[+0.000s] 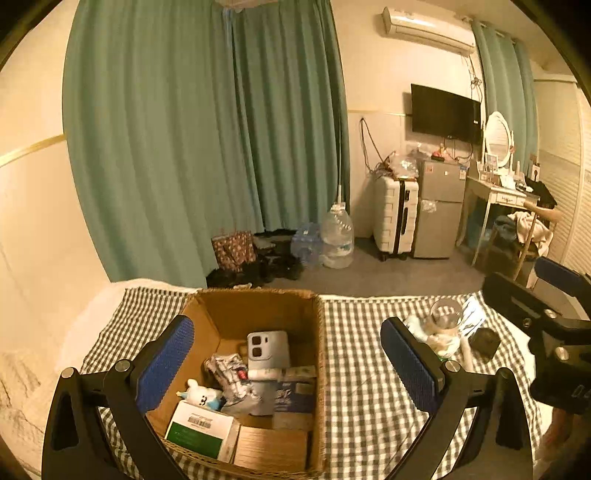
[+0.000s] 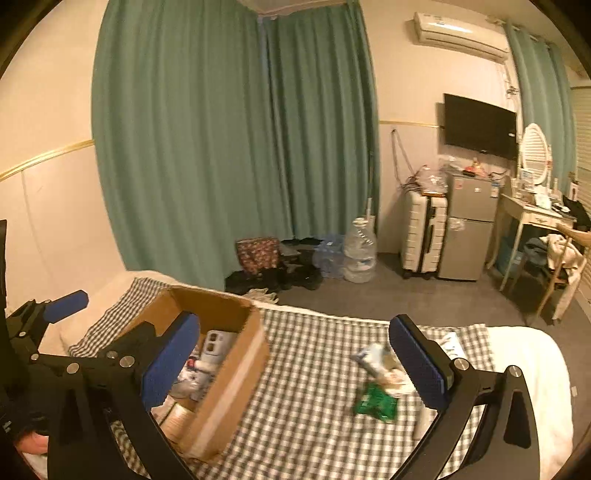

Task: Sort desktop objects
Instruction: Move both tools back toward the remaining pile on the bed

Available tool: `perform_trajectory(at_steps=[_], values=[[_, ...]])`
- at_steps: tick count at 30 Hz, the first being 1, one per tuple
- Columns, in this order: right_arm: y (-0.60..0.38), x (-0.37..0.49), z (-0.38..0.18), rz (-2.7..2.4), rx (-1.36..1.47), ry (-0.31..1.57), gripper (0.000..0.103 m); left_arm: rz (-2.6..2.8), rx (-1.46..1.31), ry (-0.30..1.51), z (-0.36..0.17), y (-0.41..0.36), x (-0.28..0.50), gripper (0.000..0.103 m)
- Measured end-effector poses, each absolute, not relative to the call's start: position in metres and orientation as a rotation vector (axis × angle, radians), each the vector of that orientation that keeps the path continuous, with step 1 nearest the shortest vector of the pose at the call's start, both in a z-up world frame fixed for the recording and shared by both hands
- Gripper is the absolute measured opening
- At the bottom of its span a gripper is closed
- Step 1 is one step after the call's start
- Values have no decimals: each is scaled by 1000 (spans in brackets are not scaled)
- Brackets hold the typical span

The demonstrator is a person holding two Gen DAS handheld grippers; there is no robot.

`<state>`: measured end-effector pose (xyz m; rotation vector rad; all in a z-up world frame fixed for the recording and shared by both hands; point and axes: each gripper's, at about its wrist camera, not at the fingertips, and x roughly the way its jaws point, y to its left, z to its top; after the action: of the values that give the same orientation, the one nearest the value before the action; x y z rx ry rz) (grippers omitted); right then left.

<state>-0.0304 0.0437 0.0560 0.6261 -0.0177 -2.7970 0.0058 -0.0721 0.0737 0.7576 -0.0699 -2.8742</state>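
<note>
A: Bedroom, warm dim light. Teal curtains (image 1: 207,129) on the far wall, a TV (image 1: 445,112) and an air conditioner (image 1: 428,27) to the right. The work surface is a bed under a checked cloth (image 1: 369,369).

B: Jaws?

A: Left gripper (image 1: 288,365): jaws wide, nothing between the blue pads, hovering over the cardboard box (image 1: 258,314). Right gripper (image 2: 295,365): jaws wide too, empty, over bare cloth between the box and the loose pile.

B: Box contents?

A: Phone case (image 1: 266,349) upright against the back wall. In front of it a crumpled printed packet (image 1: 231,373), a small white plush figure (image 1: 199,395), a blue carton (image 1: 295,397). Nearest the camera, a white-and-green box with a barcode (image 1: 199,430) and a flat brown carton (image 1: 271,448).

B: Where does the box sit?

A: Toward the left side of the cloth, back wall close to the bed's far edge.

B: What remains outside it?

A: A pile toward the right side of the cloth: a clear glass jar (image 1: 445,315), pale wrappers (image 2: 373,360), a green packet (image 2: 375,404), a small dark cube (image 1: 485,341). Right wrist view is blurred there; details unclear.

B: Beyond the bed?

A: Water jug (image 1: 337,236), white suitcase (image 1: 395,221), small fridge (image 1: 441,208), dressing table (image 1: 498,194).
</note>
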Motion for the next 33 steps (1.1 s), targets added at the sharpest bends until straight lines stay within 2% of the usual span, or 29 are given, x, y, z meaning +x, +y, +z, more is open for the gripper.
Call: perform_trajectory(at_steps=[15,33], values=[[120,-5,82,-2957,511,-25,103,-2979,746,-96,81,-13,3,103],[214,-23,56,-3112,648,-66,103,-3036,845,-147,37,40,-40,103]])
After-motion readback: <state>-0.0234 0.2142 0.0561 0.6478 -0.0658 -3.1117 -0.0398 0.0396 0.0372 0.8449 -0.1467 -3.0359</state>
